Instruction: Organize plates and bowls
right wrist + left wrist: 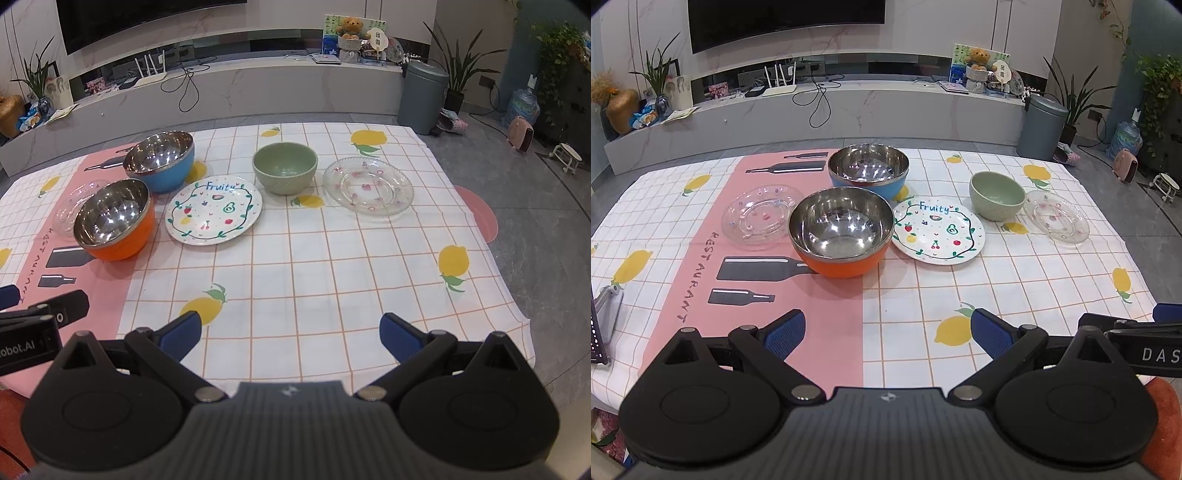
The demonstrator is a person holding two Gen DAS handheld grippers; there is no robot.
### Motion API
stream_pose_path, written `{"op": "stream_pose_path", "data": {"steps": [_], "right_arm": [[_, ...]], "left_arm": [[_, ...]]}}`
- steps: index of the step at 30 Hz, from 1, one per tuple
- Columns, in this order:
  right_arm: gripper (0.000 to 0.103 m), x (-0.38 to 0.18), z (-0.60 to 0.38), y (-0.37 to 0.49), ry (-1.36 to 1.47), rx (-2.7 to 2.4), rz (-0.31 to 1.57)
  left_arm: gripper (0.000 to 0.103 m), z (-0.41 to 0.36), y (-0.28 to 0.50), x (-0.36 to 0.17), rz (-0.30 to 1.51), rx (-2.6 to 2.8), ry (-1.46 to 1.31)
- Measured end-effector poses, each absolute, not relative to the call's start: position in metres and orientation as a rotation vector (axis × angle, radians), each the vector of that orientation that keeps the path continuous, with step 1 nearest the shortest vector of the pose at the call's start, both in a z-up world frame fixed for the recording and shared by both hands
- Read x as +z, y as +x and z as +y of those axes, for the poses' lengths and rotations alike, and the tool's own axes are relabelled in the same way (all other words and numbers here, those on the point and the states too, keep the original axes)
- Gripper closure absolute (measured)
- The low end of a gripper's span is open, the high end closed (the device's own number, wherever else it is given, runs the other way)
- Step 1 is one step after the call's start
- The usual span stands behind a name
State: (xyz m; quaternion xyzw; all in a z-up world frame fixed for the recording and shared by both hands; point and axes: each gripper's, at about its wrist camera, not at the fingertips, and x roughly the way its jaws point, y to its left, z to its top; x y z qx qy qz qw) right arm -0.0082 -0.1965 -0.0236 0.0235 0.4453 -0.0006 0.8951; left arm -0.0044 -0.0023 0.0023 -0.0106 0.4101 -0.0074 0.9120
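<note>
Both grippers empty, jaws wide, at table's (332,295) near edge. Left gripper (888,332) faces orange bowl (842,236) straight ahead, mid-table. Right gripper (290,332) nearer green bowl (284,168), glass plate (368,186) toward the far right corner.

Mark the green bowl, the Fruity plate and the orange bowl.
green bowl (284,168), right wrist view, inner hollow.
Fruity plate (213,213), right wrist view, painted centre.
orange bowl (846,266), left wrist view, outer orange wall.
</note>
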Motion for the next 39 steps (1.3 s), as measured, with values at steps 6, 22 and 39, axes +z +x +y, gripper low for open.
{"op": "stream_pose_path", "data": {"steps": [6,22,39], "right_arm": [[0.003,-0.0210,-0.1956,-0.0096,0.044,0.003,0.915],[0.003,-0.0193,-0.1948,-0.0123,0.056,0.024,0.915],[0.003,-0.0206,-0.1927,-0.0129,0.050,0.033,0.922]], "left_arm": [[0.000,-0.0037,-0.0059,0.0045,0.837,-0.017,-0.020],[0.000,-0.0059,-0.0081,0.0065,0.831,-0.020,-0.025],[0.000,-0.0046,-0.0090,0.0053,0.828,-0.018,-0.023]]}}
